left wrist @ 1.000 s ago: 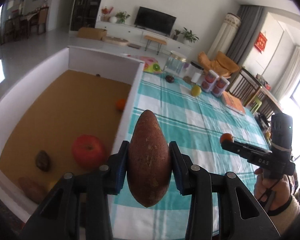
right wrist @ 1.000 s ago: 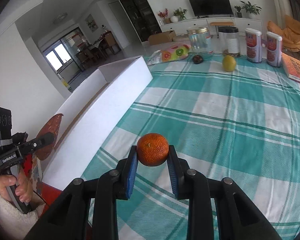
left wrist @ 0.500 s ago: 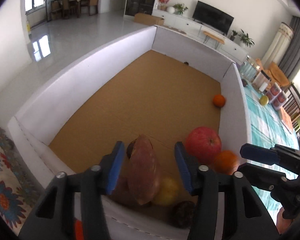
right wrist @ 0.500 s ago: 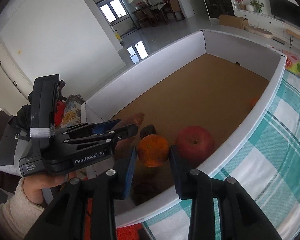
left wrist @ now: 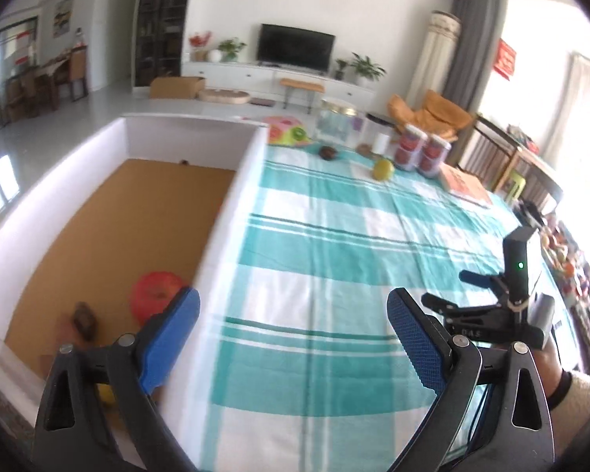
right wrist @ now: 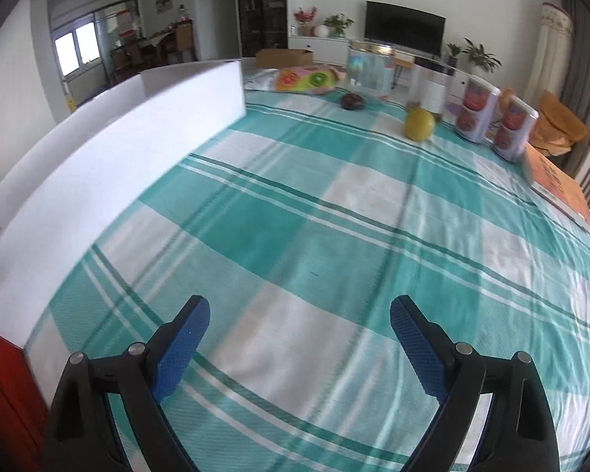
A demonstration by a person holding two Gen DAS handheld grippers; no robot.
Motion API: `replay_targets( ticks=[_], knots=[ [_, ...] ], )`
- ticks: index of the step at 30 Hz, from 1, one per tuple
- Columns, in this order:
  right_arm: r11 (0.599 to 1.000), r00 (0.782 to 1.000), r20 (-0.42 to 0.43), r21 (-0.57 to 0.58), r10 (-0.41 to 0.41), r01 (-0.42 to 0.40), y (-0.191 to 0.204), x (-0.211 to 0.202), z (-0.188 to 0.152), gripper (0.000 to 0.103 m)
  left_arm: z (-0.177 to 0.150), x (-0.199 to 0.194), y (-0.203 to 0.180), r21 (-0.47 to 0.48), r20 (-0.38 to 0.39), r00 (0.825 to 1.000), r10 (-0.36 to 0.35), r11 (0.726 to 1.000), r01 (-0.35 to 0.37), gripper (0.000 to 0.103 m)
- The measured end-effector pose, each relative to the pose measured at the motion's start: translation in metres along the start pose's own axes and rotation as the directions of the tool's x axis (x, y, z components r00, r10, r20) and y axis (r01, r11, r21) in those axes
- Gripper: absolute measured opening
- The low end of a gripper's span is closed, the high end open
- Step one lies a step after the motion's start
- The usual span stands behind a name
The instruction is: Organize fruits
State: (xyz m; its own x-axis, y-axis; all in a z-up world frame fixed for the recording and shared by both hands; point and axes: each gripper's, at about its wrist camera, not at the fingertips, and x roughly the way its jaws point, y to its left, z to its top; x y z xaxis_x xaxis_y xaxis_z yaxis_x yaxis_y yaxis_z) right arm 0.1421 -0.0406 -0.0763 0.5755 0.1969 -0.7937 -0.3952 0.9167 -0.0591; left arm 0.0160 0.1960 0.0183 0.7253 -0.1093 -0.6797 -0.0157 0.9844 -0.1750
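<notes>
Both tongs, left gripper (left wrist: pixel 293 314) and right gripper (right wrist: pixel 299 324), now gape empty, their loads dropped in the box (left wrist: pixel 220 232); the lemon (right wrist: pixel 418 124), upper right, waits next.

Left wrist view: my left gripper (left wrist: pixel 293 308) hides the near corner of the white box (left wrist: pixel 232 196); only a sliver of a yellow fruit (left wrist: pixel 107 393) shows behind the finger. Dark lump (left wrist: pixel 84 316) lower left is blurred, can't identify it. Right wrist view: box wall hides its contents. Far dark fruit (right wrist: pixel 352 101) too small to name.
</notes>
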Motion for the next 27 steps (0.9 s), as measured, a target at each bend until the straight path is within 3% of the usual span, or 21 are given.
replay_targets(
  ticks=[4,9,14,27],
  knots=[
    [0.989,0.994,-0.015,0.102,-0.109,0.110,-0.062,-0.004,-0.028,0.093,-0.013,0.060,-0.052,0.102,-0.100,0.994,-0.031,0.994,0.042,0.097],
    [0.972,0.995,-0.028,0.210,-0.101,0.104,-0.089,-0.006,-0.059,0.095,-0.031,0.106,-0.082,0.151,-0.177,0.984,0.014,0.988,0.013,0.097],
    [0.969,0.992,-0.048,0.215,-0.114,0.122,-0.089,-0.004,-0.058,0.103,-0.032,0.122,-0.075,0.179,-0.183,0.980,0.076,0.983,-0.042,0.097],
    [0.969,0.992,-0.048,0.214,-0.117,0.125,-0.089,0.000,-0.058,0.103,-0.007,0.178,-0.050,0.214,-0.187,0.965,0.182,0.967,-0.141,0.097]
  ],
)
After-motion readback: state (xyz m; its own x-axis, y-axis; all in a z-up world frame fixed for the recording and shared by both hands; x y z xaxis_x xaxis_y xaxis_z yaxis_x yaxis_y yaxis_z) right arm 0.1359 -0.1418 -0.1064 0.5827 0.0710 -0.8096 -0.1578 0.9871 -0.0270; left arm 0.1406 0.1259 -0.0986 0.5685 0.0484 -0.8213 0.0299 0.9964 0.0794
